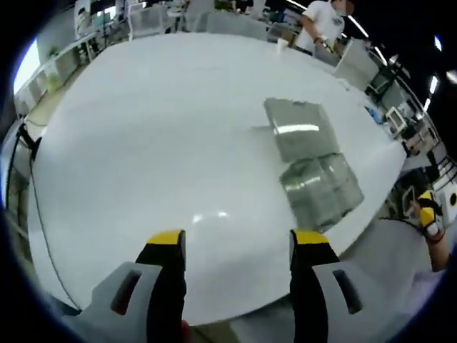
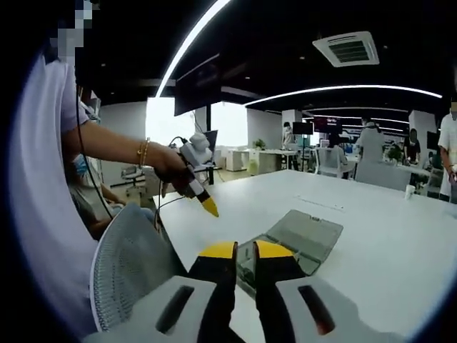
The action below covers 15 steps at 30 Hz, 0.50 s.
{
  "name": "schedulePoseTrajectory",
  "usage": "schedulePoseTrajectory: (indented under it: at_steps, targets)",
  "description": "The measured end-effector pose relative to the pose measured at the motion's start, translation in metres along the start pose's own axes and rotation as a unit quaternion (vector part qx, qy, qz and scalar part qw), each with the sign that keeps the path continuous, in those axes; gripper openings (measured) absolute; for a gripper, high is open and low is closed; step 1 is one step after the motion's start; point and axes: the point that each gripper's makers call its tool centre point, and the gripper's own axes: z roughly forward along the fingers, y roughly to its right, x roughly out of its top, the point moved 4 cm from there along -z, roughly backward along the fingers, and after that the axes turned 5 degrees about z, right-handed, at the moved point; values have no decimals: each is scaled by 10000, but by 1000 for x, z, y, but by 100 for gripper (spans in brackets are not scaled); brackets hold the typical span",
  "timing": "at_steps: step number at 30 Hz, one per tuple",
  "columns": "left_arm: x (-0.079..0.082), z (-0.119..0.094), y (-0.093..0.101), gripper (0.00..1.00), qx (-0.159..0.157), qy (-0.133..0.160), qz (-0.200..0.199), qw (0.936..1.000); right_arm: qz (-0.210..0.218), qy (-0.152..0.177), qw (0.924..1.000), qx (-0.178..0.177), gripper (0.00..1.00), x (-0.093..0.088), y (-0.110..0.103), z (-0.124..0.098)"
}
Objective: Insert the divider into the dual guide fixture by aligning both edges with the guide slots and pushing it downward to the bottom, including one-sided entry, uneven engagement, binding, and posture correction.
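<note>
A clear plastic compartment box [image 1: 323, 190] lies on the white table [image 1: 157, 143] with its hinged lid [image 1: 300, 128] folded open on the far side. Whether a divider sits inside is too unclear to tell. My left gripper [image 1: 238, 243] hovers over the table's near edge, to the left of the box, jaws wide apart and holding nothing. The right gripper view shows the same box [image 2: 246, 271] just past my right gripper [image 2: 245, 251], with the lid [image 2: 303, 232] beyond. Its yellow-tipped jaws stand close together, with nothing seen between them. A person's hand holds the left gripper [image 2: 198, 182] up at the left.
A grey mesh chair back [image 2: 132, 264] stands close at the lower left, beside the person in a white shirt [image 2: 43, 214]. A paper cup [image 2: 409, 191] sits at the table's far side. Several people and desks are in the background. The right gripper's yellow tip [image 1: 427, 214] shows off the table's right edge.
</note>
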Motion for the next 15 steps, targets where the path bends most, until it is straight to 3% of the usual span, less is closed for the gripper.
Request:
schedulePoseTrajectory:
  at_steps: [8,15]
  targets:
    - [-7,21,-4,55,374,-677,-177,9968,12,36,10000,4,2,-1,1,0]
    - [-8,34,-4,56,575,-964,-246,9934,52,145,9999,-27,2,2,2,-2]
